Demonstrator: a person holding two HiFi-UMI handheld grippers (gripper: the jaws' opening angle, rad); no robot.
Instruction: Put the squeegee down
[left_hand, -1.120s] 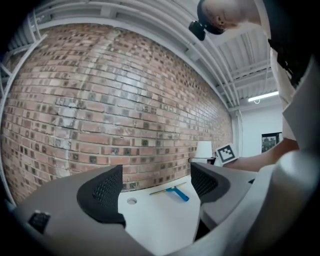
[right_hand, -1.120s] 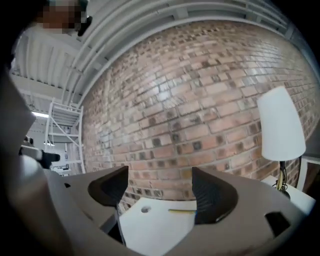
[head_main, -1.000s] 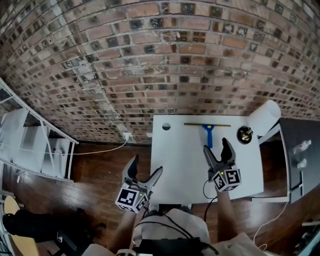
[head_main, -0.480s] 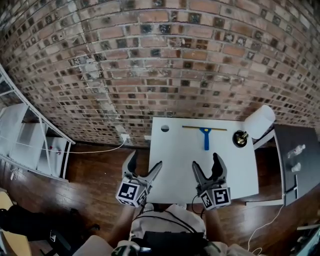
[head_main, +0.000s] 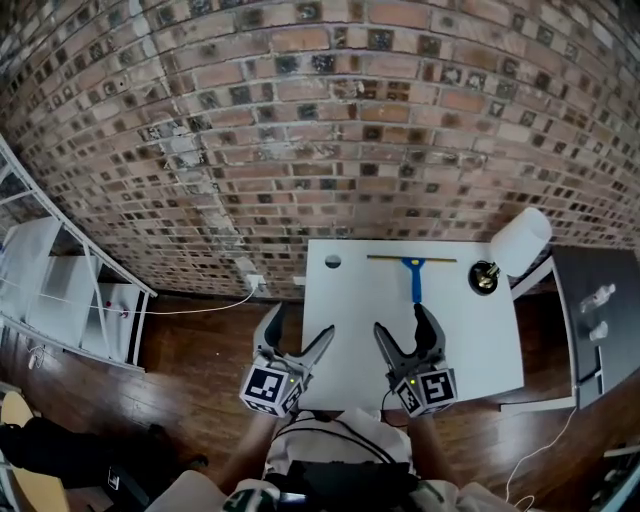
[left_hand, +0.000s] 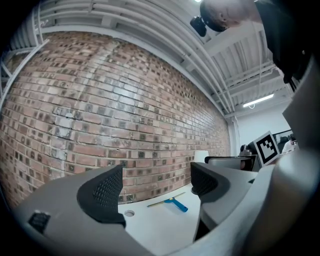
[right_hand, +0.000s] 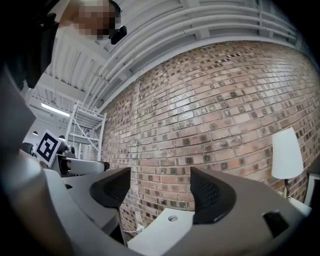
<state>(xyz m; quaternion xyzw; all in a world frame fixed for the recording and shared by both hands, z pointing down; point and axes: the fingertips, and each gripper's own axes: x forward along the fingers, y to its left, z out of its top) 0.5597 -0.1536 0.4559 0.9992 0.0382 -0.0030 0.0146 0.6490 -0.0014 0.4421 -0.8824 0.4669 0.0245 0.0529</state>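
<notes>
The squeegee (head_main: 413, 273), with a blue handle and a thin blade, lies flat at the back of the white table (head_main: 470, 340), blade along the wall side. Nothing touches it. My right gripper (head_main: 402, 322) hangs over the table's near edge, well short of the squeegee, open and empty. My left gripper (head_main: 298, 322) is open and empty too, at the table's near left corner. In the left gripper view the squeegee (left_hand: 175, 203) shows far off between the fingers (left_hand: 102, 192). The right gripper view shows only the table (right_hand: 160, 231) and the brick wall between its pads (right_hand: 210, 192).
A white lamp (head_main: 522, 240) and its dark round base (head_main: 483, 275) stand at the table's back right corner. A cable hole (head_main: 333, 261) sits at the back left. A brick wall runs behind. A white shelf unit (head_main: 60, 290) stands at left, a dark cabinet (head_main: 600, 310) at right.
My right gripper has drawn back from the squeegee toward the table's near edge and a little left. The squeegee stays where it lay. The left gripper has barely moved.
</notes>
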